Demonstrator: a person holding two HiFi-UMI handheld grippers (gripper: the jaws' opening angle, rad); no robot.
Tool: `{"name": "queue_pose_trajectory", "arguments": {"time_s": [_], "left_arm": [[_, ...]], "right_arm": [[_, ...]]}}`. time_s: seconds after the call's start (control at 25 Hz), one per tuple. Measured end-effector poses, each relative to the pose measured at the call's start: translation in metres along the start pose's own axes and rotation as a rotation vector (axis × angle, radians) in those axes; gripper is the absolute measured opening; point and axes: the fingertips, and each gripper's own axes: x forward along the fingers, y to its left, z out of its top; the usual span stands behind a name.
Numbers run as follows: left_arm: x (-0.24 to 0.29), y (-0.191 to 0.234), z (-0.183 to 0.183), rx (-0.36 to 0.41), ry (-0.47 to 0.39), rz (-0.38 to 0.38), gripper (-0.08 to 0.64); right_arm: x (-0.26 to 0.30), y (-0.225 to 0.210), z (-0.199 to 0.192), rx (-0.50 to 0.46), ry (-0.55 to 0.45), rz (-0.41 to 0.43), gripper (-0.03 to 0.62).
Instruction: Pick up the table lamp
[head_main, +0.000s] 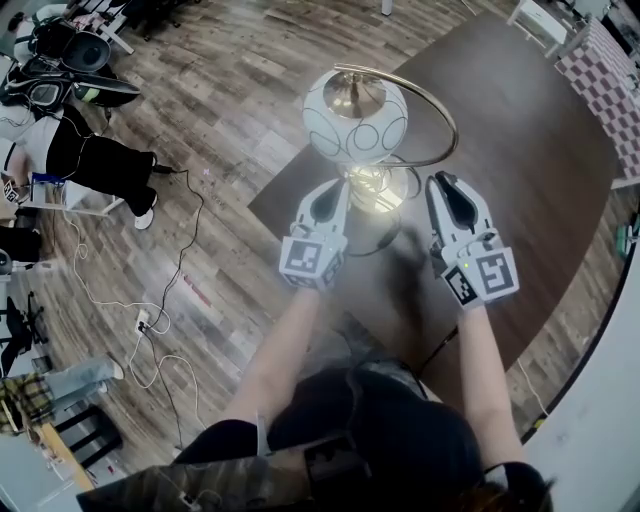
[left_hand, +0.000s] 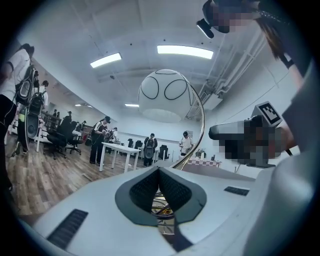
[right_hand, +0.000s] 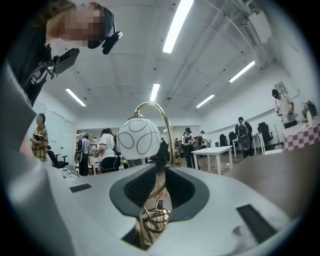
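Found the table lamp upright on the dark bench, near both grippers. Saw the left gripper clenched by its base, the right gripper released, brass stem showing between the parted jaws.

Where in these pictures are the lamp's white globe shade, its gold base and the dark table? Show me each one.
white globe shade (head_main: 355, 112): head view, middle of the globe.
gold base (head_main: 380, 188): head view, shiny part just below the globe.
dark table (head_main: 540, 160): head view, bare top right of the lamp.
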Motion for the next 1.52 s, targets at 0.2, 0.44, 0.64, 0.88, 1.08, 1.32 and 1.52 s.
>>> {"name": "queue_pose_trajectory", "arguments": {"time_s": [0.2, 0.44, 0.64, 0.88, 1.08, 1.32, 1.52], "left_arm": [[0.005, -0.005, 0.006, -0.011, -0.001, -0.003, 0.003], [0.009, -0.004, 0.013, 0.008, -0.032, -0.013, 0.025], [0.007, 0.001, 0.01, 0.003, -0.007, -0.011, 0.055], [0.013, 0.006, -0.005, 0.0, 0.016, -0.012, 0.1], [0.025, 0.004, -0.007, -0.028, 0.036, -0.021, 0.112], [0.035, 0.015, -0.018, -0.007, 0.034, -0.022, 0.123], [0.035, 0.015, -0.026, 0.005, 0.039, -0.033, 0.126]], "right_arm": [[0.003, -0.005, 0.002, 0.007, -0.007, -0.017, 0.061], [0.002, -0.008, 0.003, -0.004, 0.006, -0.024, 0.061], [-0.006, -0.015, 0.008, -0.048, 0.029, -0.027, 0.061], [0.004, -0.018, 0.014, -0.018, 0.006, -0.033, 0.1], [0.014, -0.018, 0.015, -0.01, 0.003, -0.02, 0.1], [0.025, -0.017, 0.01, 0.006, -0.009, -0.005, 0.1], [0.029, -0.014, 0.011, 0.021, -0.024, 0.001, 0.1]]}}
